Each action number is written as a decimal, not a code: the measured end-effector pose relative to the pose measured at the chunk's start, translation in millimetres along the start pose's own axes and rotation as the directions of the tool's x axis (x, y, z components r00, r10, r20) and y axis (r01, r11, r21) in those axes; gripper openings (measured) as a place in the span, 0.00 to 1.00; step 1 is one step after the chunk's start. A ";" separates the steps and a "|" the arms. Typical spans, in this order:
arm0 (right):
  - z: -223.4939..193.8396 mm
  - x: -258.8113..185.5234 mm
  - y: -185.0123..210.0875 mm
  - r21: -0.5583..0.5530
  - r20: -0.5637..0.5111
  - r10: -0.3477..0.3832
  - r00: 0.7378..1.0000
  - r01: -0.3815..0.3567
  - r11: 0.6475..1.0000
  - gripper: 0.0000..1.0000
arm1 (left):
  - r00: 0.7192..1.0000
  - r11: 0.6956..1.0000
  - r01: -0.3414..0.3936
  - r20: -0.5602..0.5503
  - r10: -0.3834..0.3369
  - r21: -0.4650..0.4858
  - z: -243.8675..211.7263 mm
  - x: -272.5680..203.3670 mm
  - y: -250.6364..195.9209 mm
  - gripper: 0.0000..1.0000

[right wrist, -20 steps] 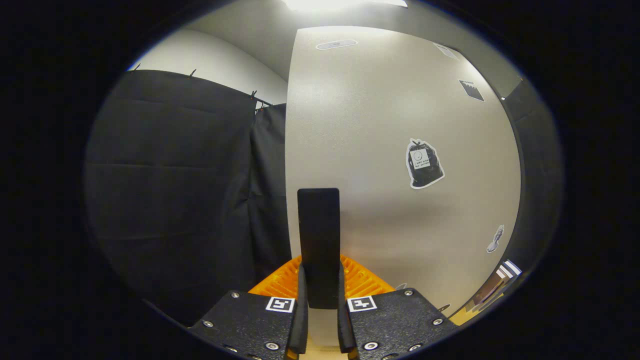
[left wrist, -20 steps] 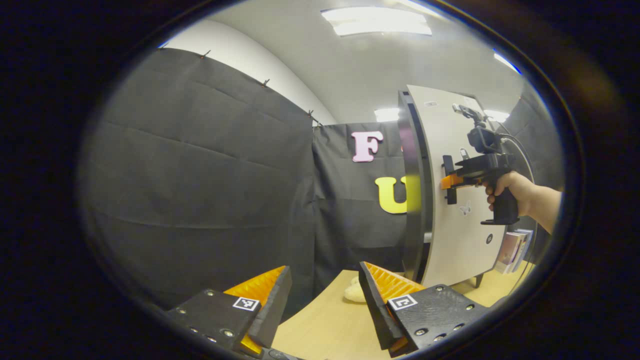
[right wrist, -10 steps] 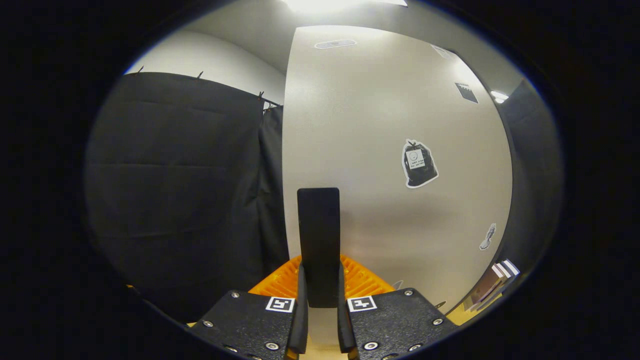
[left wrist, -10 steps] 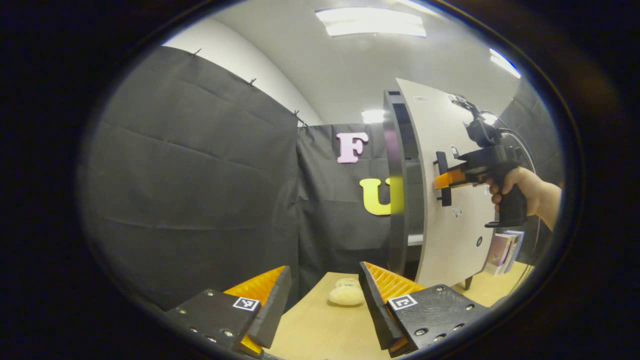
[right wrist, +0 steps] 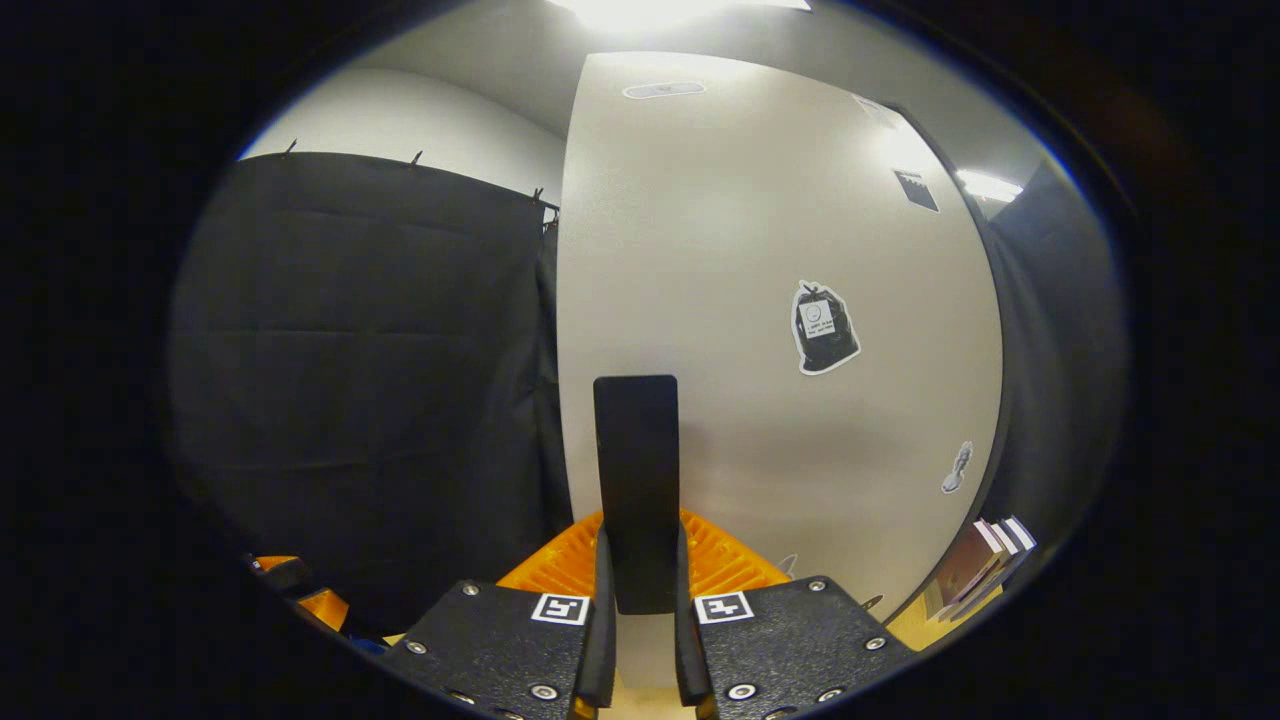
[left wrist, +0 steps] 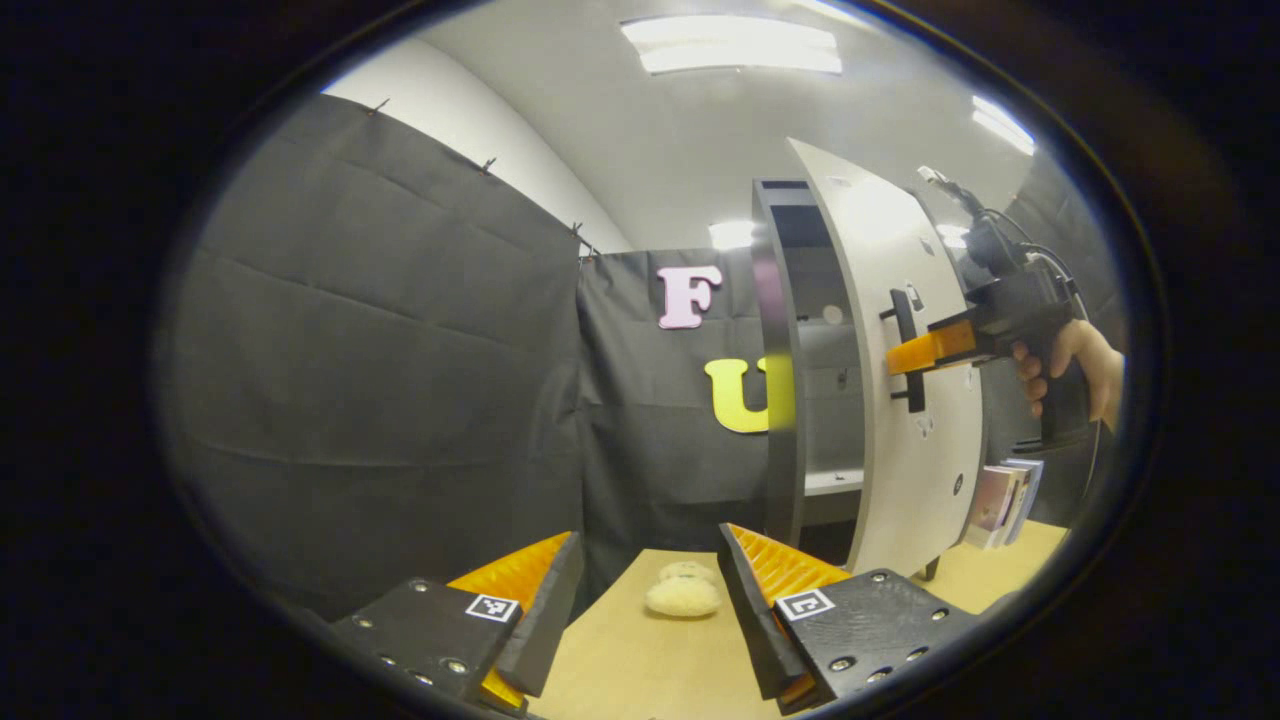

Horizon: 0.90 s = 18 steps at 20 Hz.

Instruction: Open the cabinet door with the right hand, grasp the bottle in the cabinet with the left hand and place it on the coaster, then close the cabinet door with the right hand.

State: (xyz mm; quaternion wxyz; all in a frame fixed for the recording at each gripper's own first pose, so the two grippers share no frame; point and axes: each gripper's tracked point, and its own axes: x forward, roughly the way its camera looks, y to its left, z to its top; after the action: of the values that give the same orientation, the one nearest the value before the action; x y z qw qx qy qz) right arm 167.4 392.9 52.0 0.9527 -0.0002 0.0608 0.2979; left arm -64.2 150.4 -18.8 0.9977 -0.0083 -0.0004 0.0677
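**Cabinet door standing part open, right gripper clamped on its handle**

The right gripper (right wrist: 638, 600) is gripping the black vertical door handle (right wrist: 637, 490). In the right gripper view both fingers are pressing against the sides of that bar, with no gap showing on either side. In the left gripper view the same right gripper (left wrist: 925, 350) is meeting the door handle (left wrist: 908, 350) from the door's outer face, and a hand (left wrist: 1070, 370) is holding its grip behind.

The cabinet door (left wrist: 900, 430) is standing swung away from the cabinet (left wrist: 778, 400), so that a wedge of the interior is showing between the door's edge and the cabinet's dark front frame. Inside that gap a pale shelf (left wrist: 830, 482) and a grey back panel are showing. No bottle can be made out in the part of the interior that is exposed; its whereabouts cannot be told.

The door's outer face is carrying several stickers, among them a black bag-shaped sticker (right wrist: 825, 327) to the right of the handle. A few books (left wrist: 1000, 492) are standing just beyond the door's lower far edge.

The left gripper (left wrist: 648, 590) is hanging in front of the cabinet with its fingers spread wide apart and nothing between them. Beyond its fingers, on the wooden table (left wrist: 640, 670), a small pale round fluffy object (left wrist: 683, 592) is lying just in front of the cabinet's base; whether this is the coaster cannot be told for certain.
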 end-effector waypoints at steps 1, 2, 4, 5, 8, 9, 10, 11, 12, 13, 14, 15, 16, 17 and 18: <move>0.3 -2.3 -0.1 0.000 0.000 0.003 1.000 -0.003 1.000 0.24 | 1.000 1.000 0.006 0.001 -0.006 -0.001 1.9 1.0 -1.3 0.78; -0.4 -2.5 -0.7 -0.003 -0.001 0.006 1.000 -0.006 1.000 0.24 | 1.000 1.000 0.012 0.003 -0.012 -0.002 1.8 1.7 -2.5 0.78; -0.9 -4.7 -1.8 -0.001 -0.003 0.013 1.000 -0.013 1.000 0.24 | 1.000 1.000 0.025 0.011 -0.025 0.002 5.0 4.2 -8.3 0.78; -1.3 -7.2 -1.9 0.002 -0.005 0.017 1.000 -0.017 1.000 0.24 | 0.999 0.999 0.033 0.013 -0.033 0.003 6.6 4.1 -11.1 0.78; -0.4 -22.2 -1.6 0.001 -0.007 0.025 1.000 -0.024 1.000 0.24 | 0.998 0.998 0.058 0.016 -0.058 0.001 7.5 6.2 -21.5 0.77; -0.7 -27.7 -3.0 0.001 -0.007 0.027 1.000 -0.027 1.000 0.24 | 0.998 0.998 0.065 0.019 -0.065 0.003 9.6 7.1 -26.0 0.78; -2.0 -30.9 -5.4 0.002 -0.007 0.033 0.999 -0.033 0.999 0.24 | 0.997 0.998 0.067 0.021 -0.068 0.004 9.9 6.9 -30.1 0.78; -2.1 -34.7 -6.8 0.006 -0.005 0.042 0.999 -0.042 0.999 0.24 | 0.997 0.997 0.072 0.021 -0.072 0.004 10.0 6.3 -34.6 0.78; -2.4 -37.6 -8.6 0.011 -0.002 0.051 0.999 -0.051 0.999 0.24 | 0.997 0.997 0.077 0.020 -0.077 0.002 10.1 5.6 -40.9 0.78; -2.3 -40.3 -10.5 0.011 -0.001 0.060 0.998 -0.060 0.998 0.24 | 0.996 0.997 0.082 0.020 -0.082 0.000 10.6 5.6 -46.4 0.78; -2.3 -44.9 -12.3 0.010 -0.001 0.066 0.998 -0.066 0.998 0.24 | 0.997 0.997 0.081 0.020 -0.081 0.000 11.1 5.9 -52.0 0.78; -2.9 -49.0 -13.8 0.007 -0.002 0.071 0.997 -0.071 0.997 0.24 | 0.997 0.997 0.078 0.018 -0.078 0.001 11.7 4.5 -55.7 0.78; -3.3 -54.7 -15.0 0.007 -0.002 0.077 0.997 -0.077 0.997 0.24 | 0.997 0.997 0.077 0.014 -0.077 0.001 11.2 1.8 -59.9 0.78; -3.6 -60.3 -16.7 0.011 -0.002 0.081 0.997 -0.081 0.997 0.24 | 0.997 0.997 0.079 0.011 -0.079 0.002 11.5 -2.1 -64.5 0.78; -3.6 -65.5 -19.5 0.013 -0.001 0.084 0.996 -0.084 0.996 0.24 | 0.997 0.997 0.082 0.008 -0.082 0.004 11.6 -5.5 -70.6 0.78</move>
State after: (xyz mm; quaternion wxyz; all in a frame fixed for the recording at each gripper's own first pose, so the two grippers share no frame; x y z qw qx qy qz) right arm 124.7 339.5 55.3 0.9392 0.0080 0.0635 0.3372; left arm -60.1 79.9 -6.1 0.9996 -0.0059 -0.0047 0.0268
